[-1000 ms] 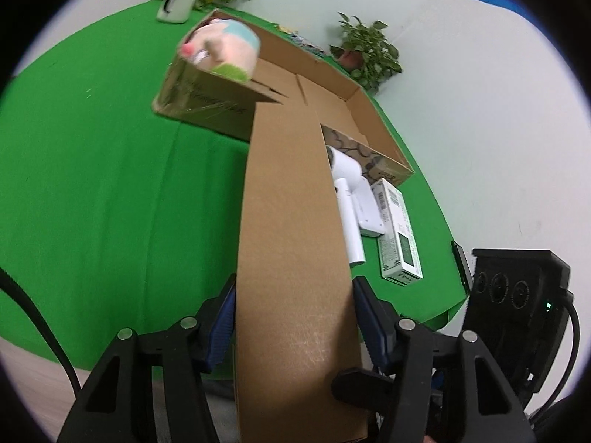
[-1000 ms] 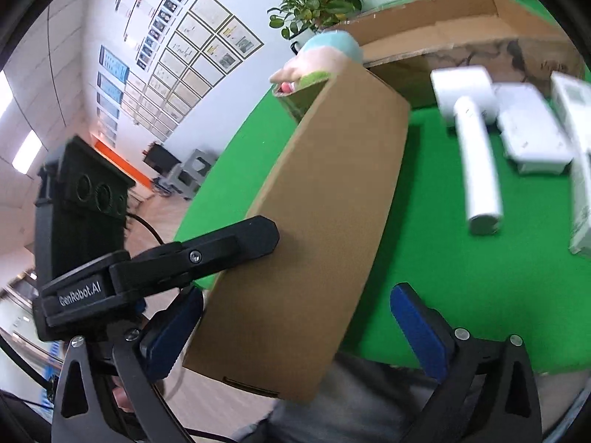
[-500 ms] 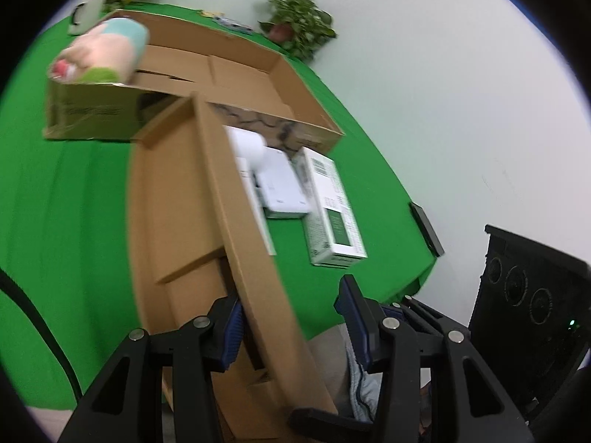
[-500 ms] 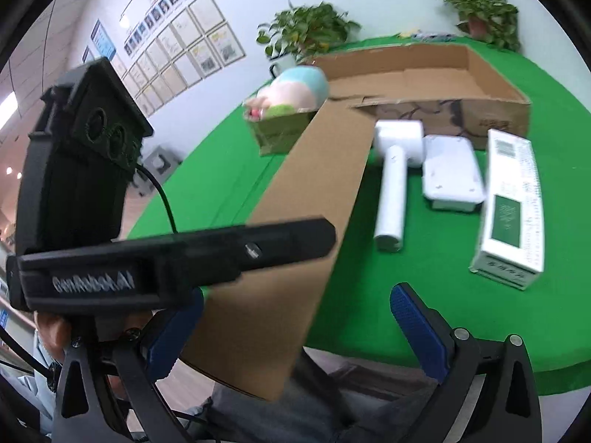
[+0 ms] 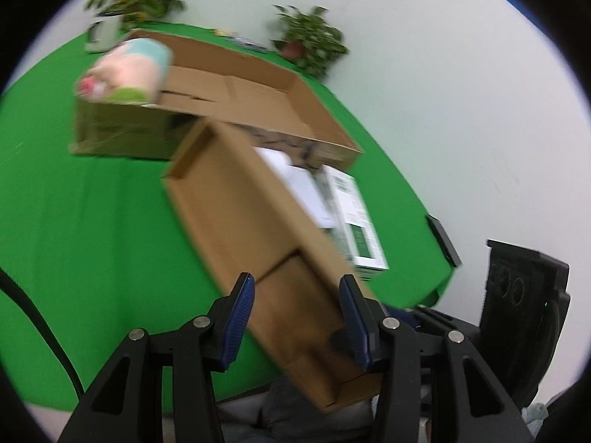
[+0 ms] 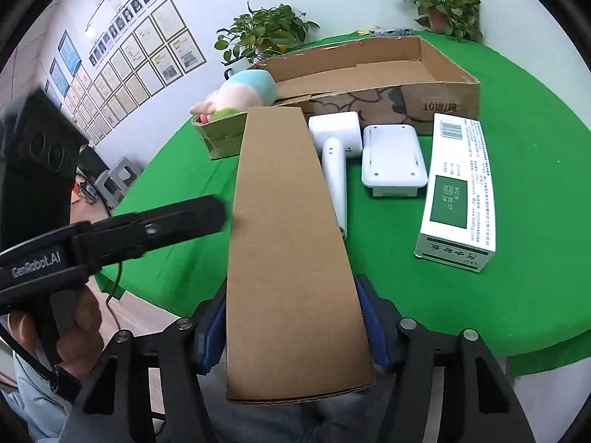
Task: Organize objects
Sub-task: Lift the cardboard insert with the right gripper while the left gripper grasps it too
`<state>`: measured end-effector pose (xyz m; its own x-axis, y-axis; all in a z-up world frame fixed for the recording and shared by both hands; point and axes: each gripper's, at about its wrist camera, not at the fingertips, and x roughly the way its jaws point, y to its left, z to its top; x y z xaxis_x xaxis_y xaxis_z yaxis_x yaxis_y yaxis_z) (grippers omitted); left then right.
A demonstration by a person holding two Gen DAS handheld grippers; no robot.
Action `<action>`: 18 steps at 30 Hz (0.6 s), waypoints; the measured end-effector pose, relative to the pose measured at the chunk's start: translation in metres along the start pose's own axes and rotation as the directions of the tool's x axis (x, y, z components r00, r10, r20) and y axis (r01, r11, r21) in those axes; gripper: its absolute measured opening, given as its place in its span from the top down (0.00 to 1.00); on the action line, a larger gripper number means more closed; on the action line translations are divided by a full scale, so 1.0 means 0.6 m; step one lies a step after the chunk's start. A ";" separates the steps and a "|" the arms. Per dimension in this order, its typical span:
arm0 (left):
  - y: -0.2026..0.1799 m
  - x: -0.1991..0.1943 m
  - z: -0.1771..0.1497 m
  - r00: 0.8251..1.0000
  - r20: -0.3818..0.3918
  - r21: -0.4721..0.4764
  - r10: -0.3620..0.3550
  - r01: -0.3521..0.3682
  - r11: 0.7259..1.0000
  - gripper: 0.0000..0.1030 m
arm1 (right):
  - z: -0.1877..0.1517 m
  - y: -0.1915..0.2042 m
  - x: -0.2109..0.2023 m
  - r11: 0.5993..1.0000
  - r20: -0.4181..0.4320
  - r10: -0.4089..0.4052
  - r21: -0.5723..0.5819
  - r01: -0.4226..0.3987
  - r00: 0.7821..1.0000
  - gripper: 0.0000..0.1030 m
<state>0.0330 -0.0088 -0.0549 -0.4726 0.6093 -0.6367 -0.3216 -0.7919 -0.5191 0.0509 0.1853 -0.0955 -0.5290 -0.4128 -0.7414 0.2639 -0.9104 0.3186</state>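
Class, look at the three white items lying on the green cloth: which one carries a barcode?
The long white carton, rightmost of the three; the handheld device and flat case are plain.

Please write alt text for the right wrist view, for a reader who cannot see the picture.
The right hand-held gripper is closed on a long brown cardboard box above a green table. Beyond lie a white hair dryer, a white device, a white-and-green carton and an open cardboard tray holding a plush toy. The left hand-held gripper is at left.
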 end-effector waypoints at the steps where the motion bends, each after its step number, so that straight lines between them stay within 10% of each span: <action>1: 0.009 -0.004 -0.002 1.000 0.005 -0.016 0.009 -0.009 1.000 0.56 | 0.002 -0.005 0.002 0.999 -0.002 0.027 0.026 -0.027 1.000 0.43; 10: 0.084 -0.003 -0.027 0.995 -0.034 -0.129 0.094 -0.097 0.987 0.61 | 0.001 -0.014 0.066 0.902 -0.105 0.389 0.243 -0.356 0.915 0.40; 13: 0.088 0.002 -0.031 0.992 -0.048 -0.119 0.115 -0.120 0.986 0.76 | 0.001 -0.023 0.066 0.942 -0.104 0.255 0.249 -0.223 0.961 0.20; 18: 0.073 0.016 -0.023 0.997 -0.036 -0.118 0.067 -0.071 0.990 0.76 | 0.020 -0.009 0.016 0.993 -0.002 0.045 0.107 -0.045 0.999 0.19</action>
<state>0.0259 -0.0374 -0.0916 -0.4630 0.5560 -0.6902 -0.1880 -0.8226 -0.5366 0.0348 0.1859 -0.0969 -0.5152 -0.4537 -0.7271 0.1996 -0.8886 0.4130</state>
